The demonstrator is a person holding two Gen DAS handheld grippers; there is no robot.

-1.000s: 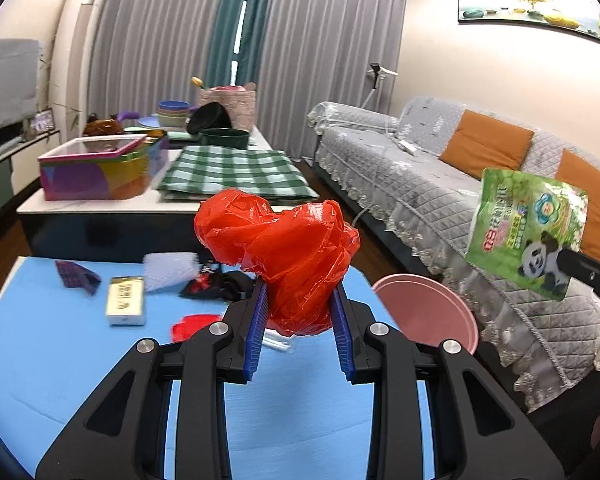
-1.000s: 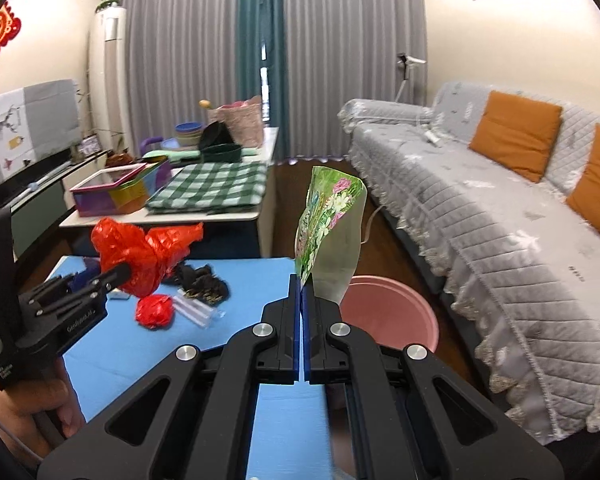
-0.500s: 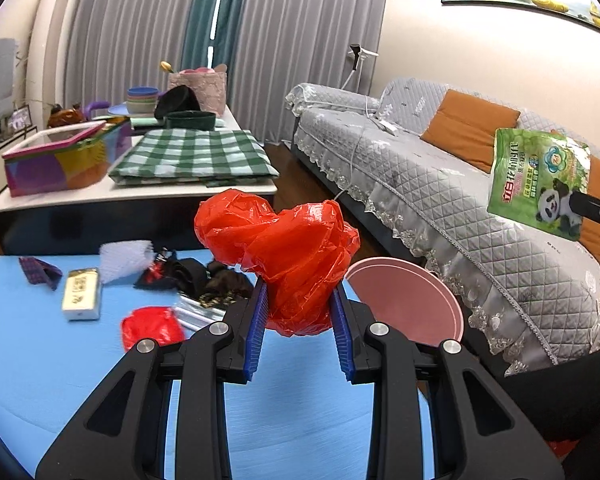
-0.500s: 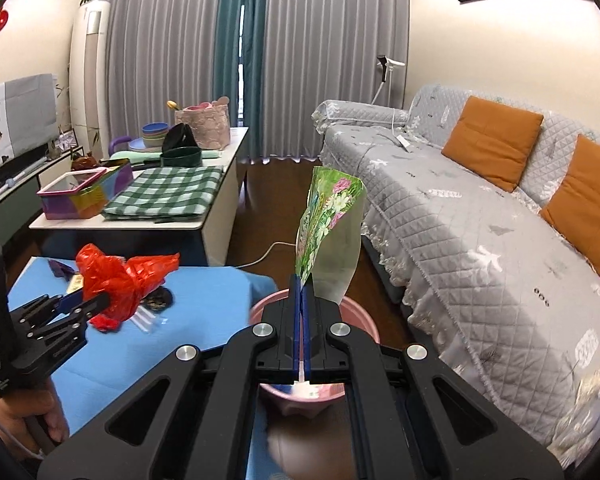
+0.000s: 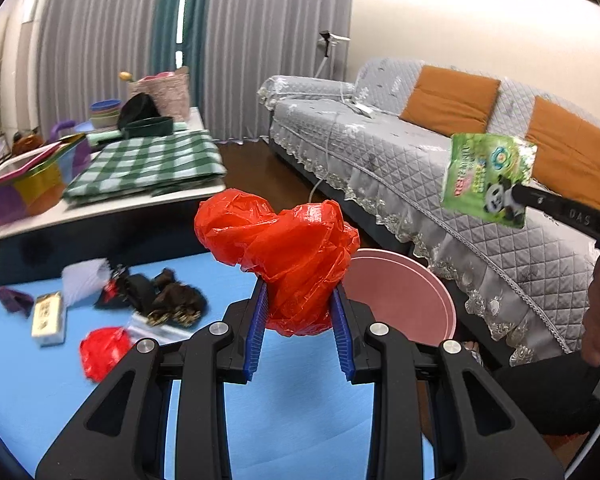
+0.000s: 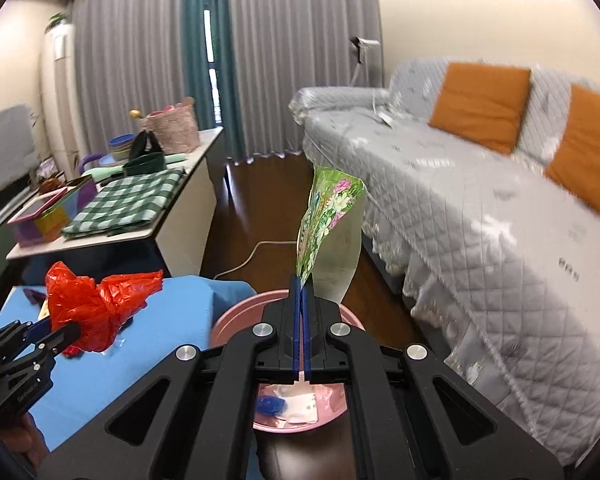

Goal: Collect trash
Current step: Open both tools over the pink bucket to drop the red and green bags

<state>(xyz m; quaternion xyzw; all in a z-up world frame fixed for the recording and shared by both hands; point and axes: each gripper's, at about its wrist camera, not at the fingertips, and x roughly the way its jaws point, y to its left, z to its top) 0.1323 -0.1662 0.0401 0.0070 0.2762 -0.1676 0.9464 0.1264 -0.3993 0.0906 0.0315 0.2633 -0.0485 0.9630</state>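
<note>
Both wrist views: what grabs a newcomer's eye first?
The red bag, crumpled and clamped in the left tool above the blue table. Next, the green pouch, pinched upright in the right tool over the pink bin, which already holds scraps. More litter lies on the table's far left.

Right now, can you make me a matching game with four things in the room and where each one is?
Things:
1. red plastic bag
2. green panda packet
3. pink bin
4. small red scrap

Places:
A. lying on the blue table
B. pinched by the right gripper, above the bin
C. on the floor between the blue table and the sofa
D. squeezed between the blue fingers of the left gripper

Pairs: 1-D, 2-B, 3-C, 4-A
</note>
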